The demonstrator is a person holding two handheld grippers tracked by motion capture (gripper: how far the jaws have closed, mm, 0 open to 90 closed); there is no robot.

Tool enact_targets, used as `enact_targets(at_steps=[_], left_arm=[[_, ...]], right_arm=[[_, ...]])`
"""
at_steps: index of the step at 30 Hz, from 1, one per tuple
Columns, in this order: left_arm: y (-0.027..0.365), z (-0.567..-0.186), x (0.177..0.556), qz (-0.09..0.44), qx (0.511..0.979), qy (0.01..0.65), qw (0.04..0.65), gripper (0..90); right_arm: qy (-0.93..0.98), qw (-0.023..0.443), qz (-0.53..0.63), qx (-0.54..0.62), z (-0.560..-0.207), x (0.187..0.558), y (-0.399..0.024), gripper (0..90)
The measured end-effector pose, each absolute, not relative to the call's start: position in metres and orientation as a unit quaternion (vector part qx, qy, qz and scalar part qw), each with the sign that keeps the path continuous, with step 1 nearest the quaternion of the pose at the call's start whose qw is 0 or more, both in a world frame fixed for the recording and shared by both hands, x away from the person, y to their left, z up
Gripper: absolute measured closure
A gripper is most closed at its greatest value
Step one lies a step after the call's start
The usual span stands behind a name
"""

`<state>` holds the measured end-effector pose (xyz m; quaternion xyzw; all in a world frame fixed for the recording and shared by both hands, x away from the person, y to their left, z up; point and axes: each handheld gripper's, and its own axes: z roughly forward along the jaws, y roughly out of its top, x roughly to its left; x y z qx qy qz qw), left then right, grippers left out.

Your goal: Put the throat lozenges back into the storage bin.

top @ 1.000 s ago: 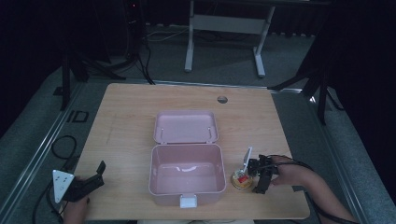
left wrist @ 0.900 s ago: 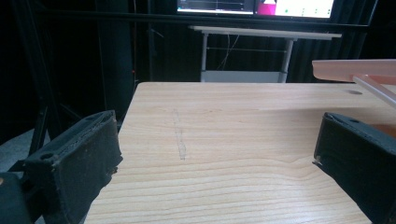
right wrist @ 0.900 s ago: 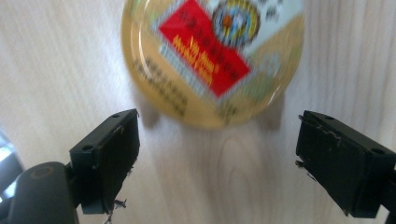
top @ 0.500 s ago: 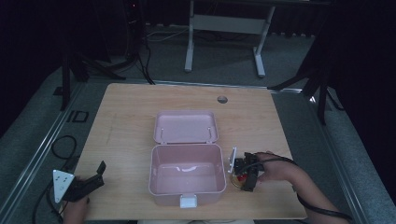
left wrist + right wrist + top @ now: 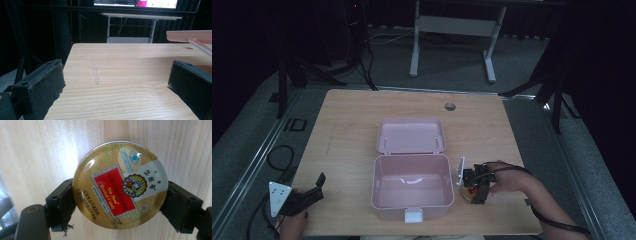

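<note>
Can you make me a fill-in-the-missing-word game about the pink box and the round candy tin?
1. The lid of the pink box is ____.
2. The right gripper has its jaws closed on the round candy ____.
3. The left gripper has its jaws apart and holds ____.
4. In the high view, the candy tin sits to the ____ of the box.

Missing words: open; tin; nothing; right

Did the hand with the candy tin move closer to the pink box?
Yes. In the high view the right gripper, shut on the candy tin, has slid left along the table and now sits right beside the open pink box.
</note>
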<state>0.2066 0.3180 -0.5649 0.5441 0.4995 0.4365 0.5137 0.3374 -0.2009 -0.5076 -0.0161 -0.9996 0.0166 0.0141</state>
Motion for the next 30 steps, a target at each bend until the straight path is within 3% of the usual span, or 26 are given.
enact_targets(at_steps=[19, 30], left_arm=[[0.315, -0.566, 0.208, 0.436, 0.553, 0.497, 0.506, 0.9], [0.315, -0.566, 0.209, 0.433, 0.555, 0.498, 0.507, 0.9]], right_arm=[[-0.998, 0.036, 0.011, -0.042, -0.454, 0.314, -0.212, 19.9], [-0.999, 0.025, 0.005, -0.047, -0.43, 0.306, -0.206, 19.9]])
